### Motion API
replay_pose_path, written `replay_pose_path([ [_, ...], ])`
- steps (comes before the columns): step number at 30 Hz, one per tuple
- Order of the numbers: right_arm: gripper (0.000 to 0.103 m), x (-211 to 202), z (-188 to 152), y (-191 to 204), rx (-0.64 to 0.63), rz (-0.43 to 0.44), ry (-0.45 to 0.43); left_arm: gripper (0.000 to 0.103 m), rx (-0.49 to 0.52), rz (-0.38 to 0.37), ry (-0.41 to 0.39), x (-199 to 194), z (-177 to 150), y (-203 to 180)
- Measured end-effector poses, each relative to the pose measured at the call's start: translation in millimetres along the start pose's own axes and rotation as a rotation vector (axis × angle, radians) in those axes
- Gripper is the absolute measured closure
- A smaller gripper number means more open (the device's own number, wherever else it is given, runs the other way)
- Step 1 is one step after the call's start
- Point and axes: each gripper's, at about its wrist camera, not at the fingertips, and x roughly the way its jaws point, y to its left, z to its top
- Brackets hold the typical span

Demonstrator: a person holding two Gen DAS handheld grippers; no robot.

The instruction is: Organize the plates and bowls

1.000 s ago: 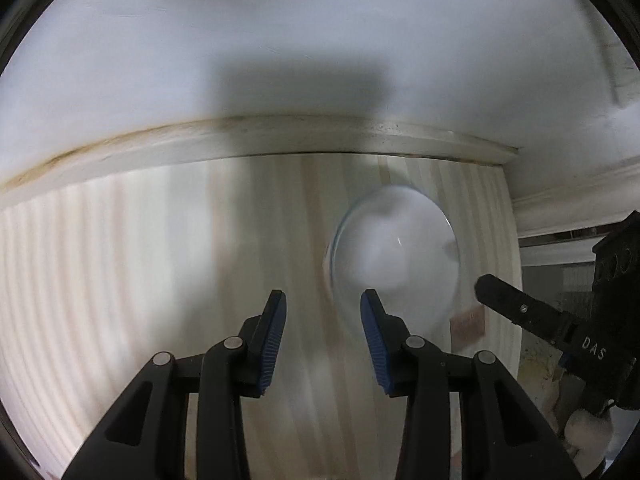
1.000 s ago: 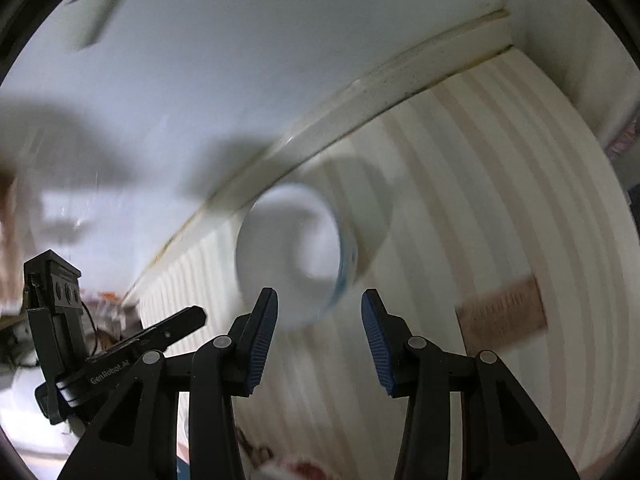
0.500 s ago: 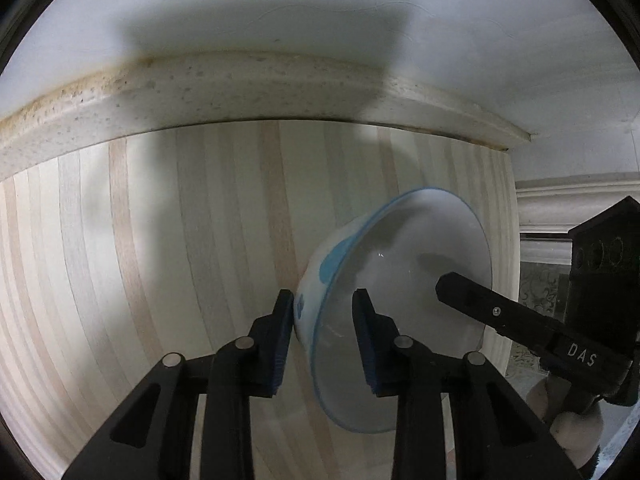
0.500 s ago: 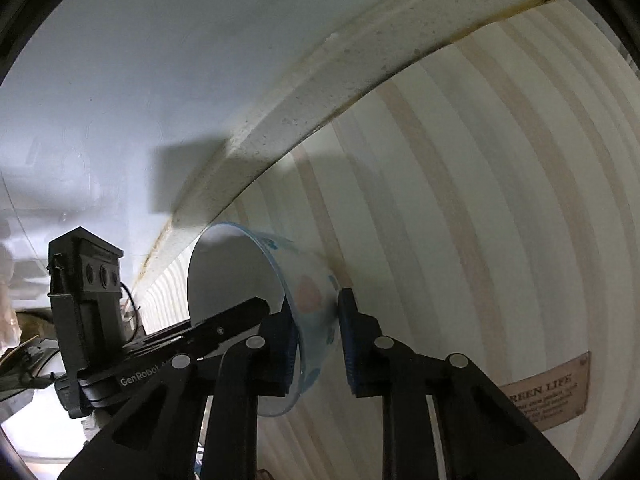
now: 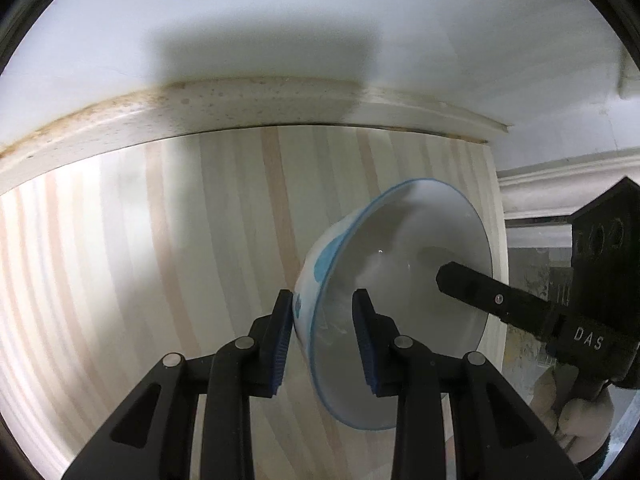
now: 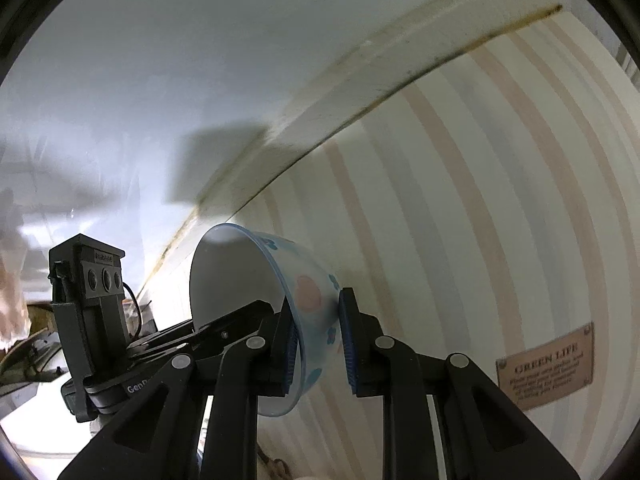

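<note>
A white bowl [image 5: 404,292] with a blue rim and blue and pink flower marks is held between both grippers above a striped tabletop [image 5: 160,260]. My left gripper [image 5: 323,334] is shut on its near rim, one pad outside and one inside. My right gripper [image 6: 318,340] is shut on the opposite rim of the bowl [image 6: 256,280], which looks tilted on its side in both views. The right gripper's finger [image 5: 492,300] reaches into the bowl from the right in the left wrist view.
A stained white ledge [image 5: 200,116] and a white wall [image 5: 320,20] close the table's far side. A small brown label reading GREEN LIFE [image 6: 546,364] lies on the tabletop at the right. The table's right edge [image 5: 498,208] is just behind the bowl.
Both grippers were open and apart from the bowl a second ago. They closed onto its opposite rims, and the bowl now sits a little higher between them.
</note>
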Motion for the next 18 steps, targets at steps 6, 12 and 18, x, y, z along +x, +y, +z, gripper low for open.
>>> replay_pose_path([
  [6, 0.082, -19.3, -21.8, 21.2, -0.028, 0.003, -0.013, 0.076, 0.022, 0.005, -0.017, -26.8, -23.8, -13.4],
  [12, 0.082, -38.0, -59.1, 43.5, -0.055, 0.01, -0.026, 0.076, 0.037, 0.017, -0.039, -58.5, -60.5, -19.8],
  [18, 0.082, -63.9, -107.6, 56.7, -0.079, 0.013, -0.038, 0.076, 0.065, 0.038, -0.007, -87.7, -105.0, -19.9],
])
